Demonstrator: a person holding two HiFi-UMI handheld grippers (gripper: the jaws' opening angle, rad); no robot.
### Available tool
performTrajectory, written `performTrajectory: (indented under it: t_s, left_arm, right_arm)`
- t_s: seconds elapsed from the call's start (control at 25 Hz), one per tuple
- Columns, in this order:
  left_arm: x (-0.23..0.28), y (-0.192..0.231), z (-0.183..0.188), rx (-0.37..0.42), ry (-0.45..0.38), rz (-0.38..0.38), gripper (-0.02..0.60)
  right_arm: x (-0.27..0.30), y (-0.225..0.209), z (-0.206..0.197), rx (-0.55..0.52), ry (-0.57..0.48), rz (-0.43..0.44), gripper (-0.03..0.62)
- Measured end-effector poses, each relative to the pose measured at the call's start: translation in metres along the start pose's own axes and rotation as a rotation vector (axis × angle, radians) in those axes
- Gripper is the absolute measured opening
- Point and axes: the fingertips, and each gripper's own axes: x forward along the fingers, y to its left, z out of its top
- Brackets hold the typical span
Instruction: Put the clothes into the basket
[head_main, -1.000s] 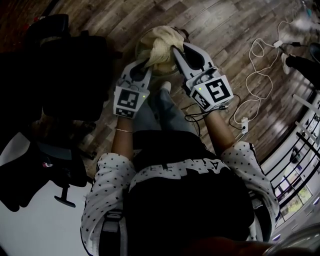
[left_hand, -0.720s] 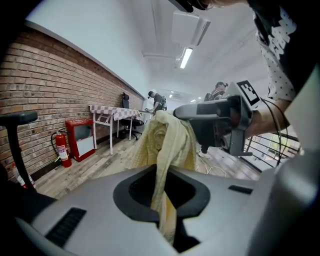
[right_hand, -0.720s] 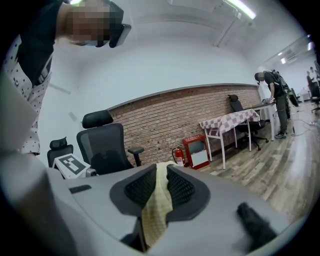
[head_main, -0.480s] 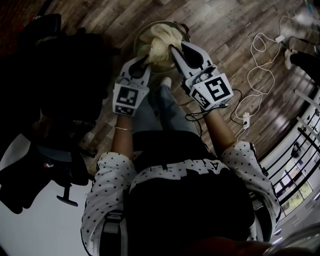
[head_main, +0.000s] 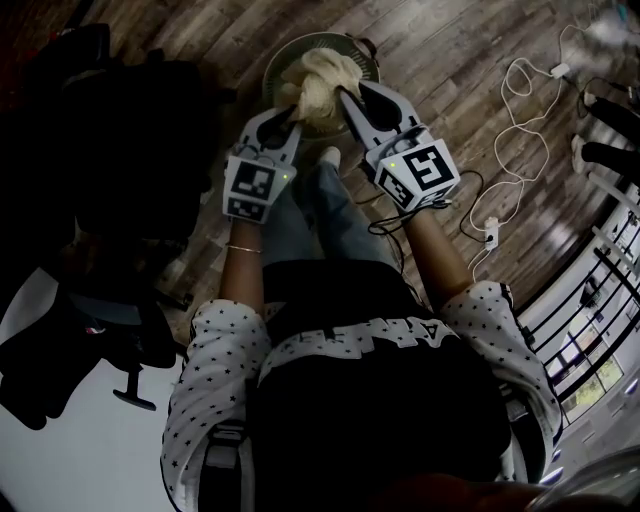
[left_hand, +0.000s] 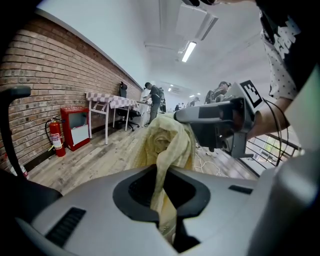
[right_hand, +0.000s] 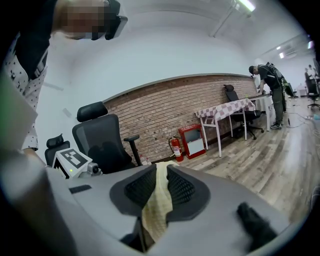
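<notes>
A pale yellow cloth (head_main: 320, 85) hangs bunched between both grippers, right over a round green basket (head_main: 279, 60) on the wooden floor. My left gripper (head_main: 289, 113) is shut on the cloth's left side; in the left gripper view the cloth (left_hand: 167, 150) runs up from between the jaws. My right gripper (head_main: 345, 100) is shut on the cloth's right edge, and the right gripper view has a strip of cloth (right_hand: 159, 197) pinched between its black pads. The basket's inside is mostly hidden by the cloth.
A black office chair (head_main: 130, 150) piled with dark things stands at the left, close to the basket. White cables (head_main: 520, 130) and a power strip lie on the floor at the right. The person's legs (head_main: 320, 215) and shoe are just below the basket.
Both grippers have sunk together with the cloth toward the basket. More of the basket's rim shows around the cloth now.
</notes>
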Motion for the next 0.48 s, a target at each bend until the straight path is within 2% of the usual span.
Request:
performTrajectory:
  t_s: [0.12,0.2,0.48]
  left_arm:
    - [0.004,-0.001,0.001,0.002,0.008,-0.013,0.034]
    - [0.006,0.0,0.002,-0.007,0.009,-0.012,0.077]
    - [-0.003,0.001,-0.005,-0.007,-0.008,0.0,0.087]
  right_arm:
    - [0.003,-0.005,-0.002,0.008,0.013,-0.004,0.071]
    - [0.005,-0.007,-0.004,0.012,0.026,-0.004,0.071]
    - [0.009,0.008,-0.024,0.009,0.065,0.005,0.071]
